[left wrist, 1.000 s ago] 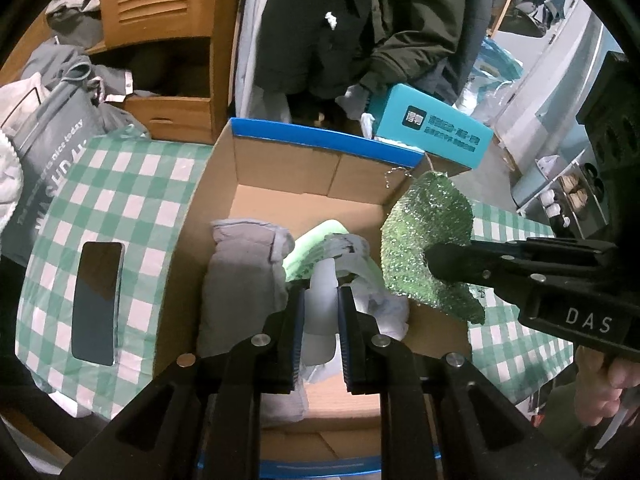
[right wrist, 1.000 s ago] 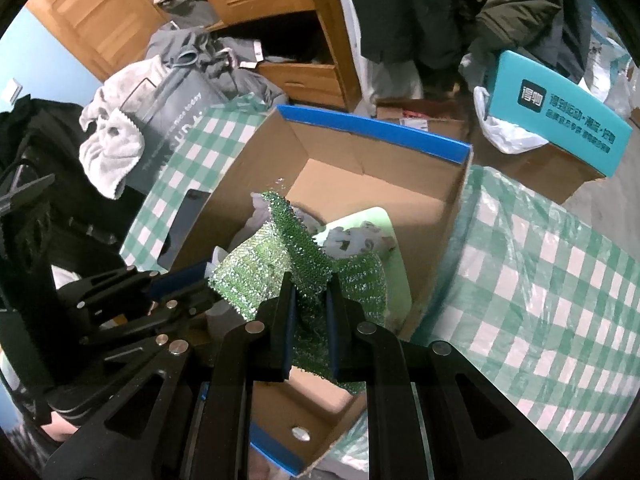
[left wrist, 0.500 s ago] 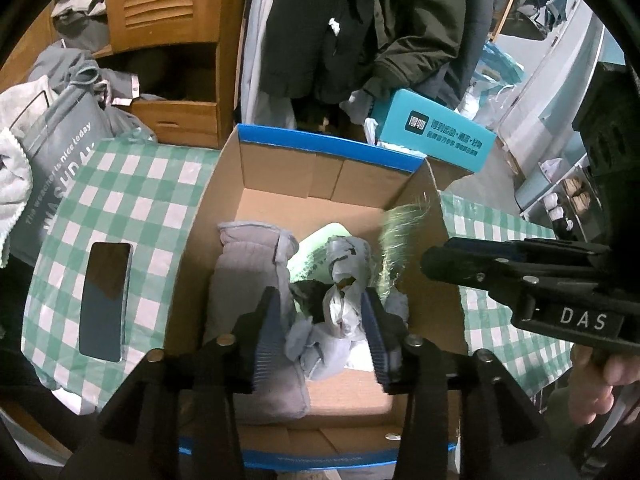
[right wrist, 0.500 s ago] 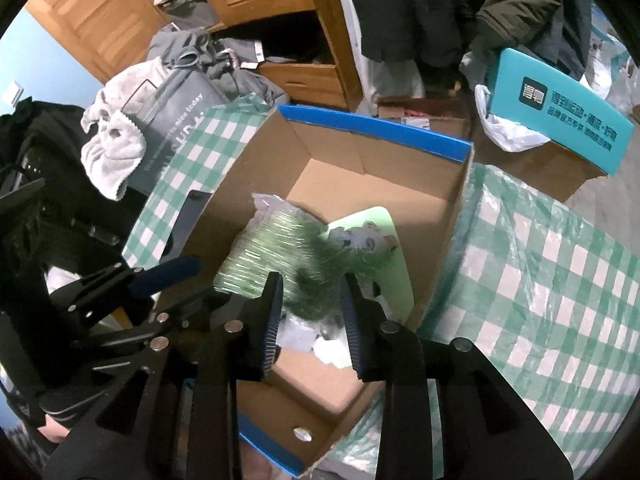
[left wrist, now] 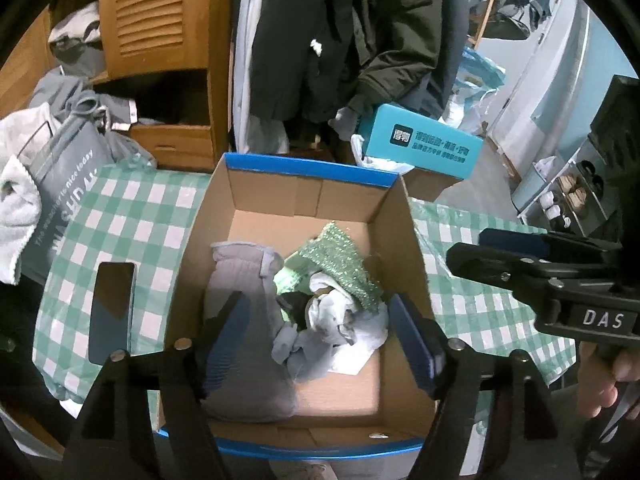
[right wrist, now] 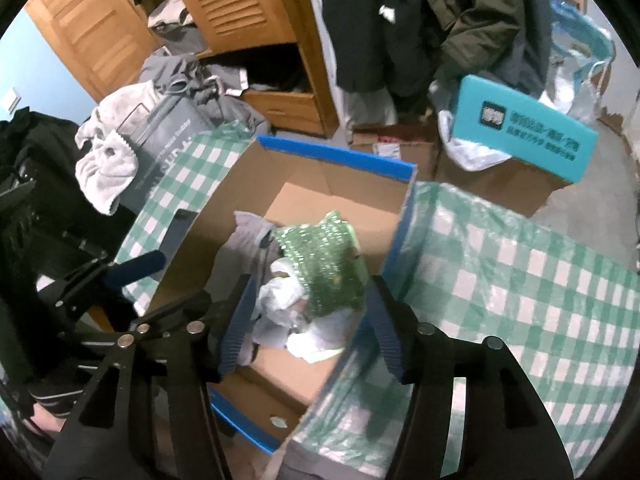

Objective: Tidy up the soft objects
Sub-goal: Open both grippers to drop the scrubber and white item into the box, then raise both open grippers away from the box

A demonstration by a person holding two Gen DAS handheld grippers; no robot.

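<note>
An open cardboard box [left wrist: 304, 200] with blue rims stands on the green checked cloth; it also shows in the right wrist view [right wrist: 336, 184]. Inside lie a grey cloth [left wrist: 240, 280], a glittery green cloth [left wrist: 340, 264] [right wrist: 324, 264] and crumpled white and grey cloths [left wrist: 332, 320] [right wrist: 280, 296]. My left gripper [left wrist: 320, 336] is open and empty above the box's near part. My right gripper [right wrist: 308, 320] is open and empty above the pile; it also shows at the right in the left wrist view [left wrist: 532, 264].
A dark phone [left wrist: 112, 308] lies on the cloth left of the box. A grey bag with a white towel [left wrist: 52, 192] stands at the far left. A teal box [left wrist: 424, 148] sits behind on another carton. A wooden wardrobe and hanging coats stand behind.
Both grippers opened. The left let go of the white cloth and the right let go of the green cloth; both cloths now lie in the box. Both grippers drew back and up.
</note>
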